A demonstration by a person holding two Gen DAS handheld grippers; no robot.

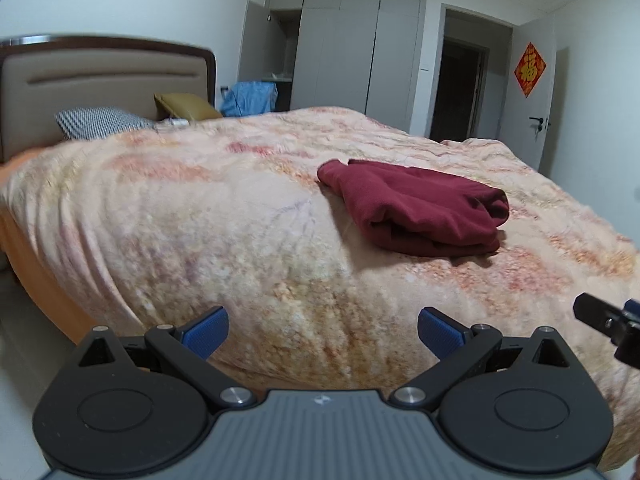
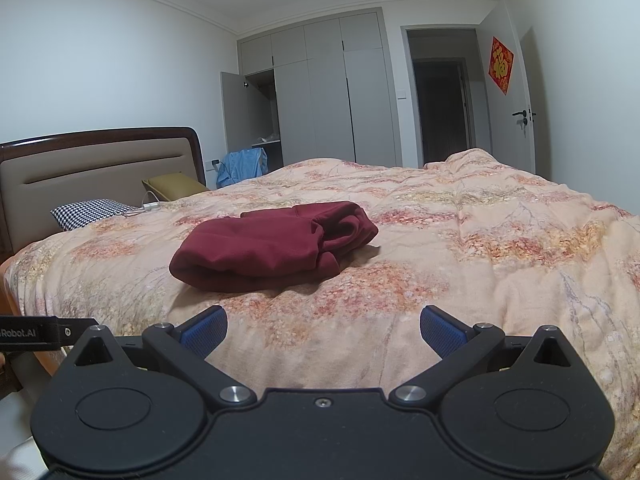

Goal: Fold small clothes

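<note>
Garment: dark red garment (image 1: 416,212) (image 2: 276,250) lies folded in a thick bundle on the bed, at about 1 o'clock in the left wrist view and about 11 o'clock in the right wrist view.
Bed: flowered peach quilt (image 1: 224,216) (image 2: 460,240) covers the bed and carries the garment.
Left tool: left tool (image 1: 323,330) is held over the near edge of the quilt, its blue pads (image 1: 206,330) spread wide apart with nothing between them, well short of the garment.
Right tool: right tool (image 2: 323,330) is likewise spread wide, blue pads (image 2: 442,330) apart and gripping nothing, the garment ahead of it and not touched.
Headboard end: checked pillow (image 1: 100,122) (image 2: 90,212) and an olive cushion (image 1: 186,106) (image 2: 172,186) lie against the padded headboard (image 1: 100,76) (image 2: 92,168), at about 10 o'clock.
Far wall: grey wardrobe (image 1: 348,48) (image 2: 320,92) at 12 o'clock has one door standing open; a blue cloth (image 1: 250,98) (image 2: 242,166) hangs below it.
Door: white door (image 1: 532,92) (image 2: 516,108) at 2 o'clock carries a red diamond decoration (image 1: 530,69) (image 2: 501,65).
</note>
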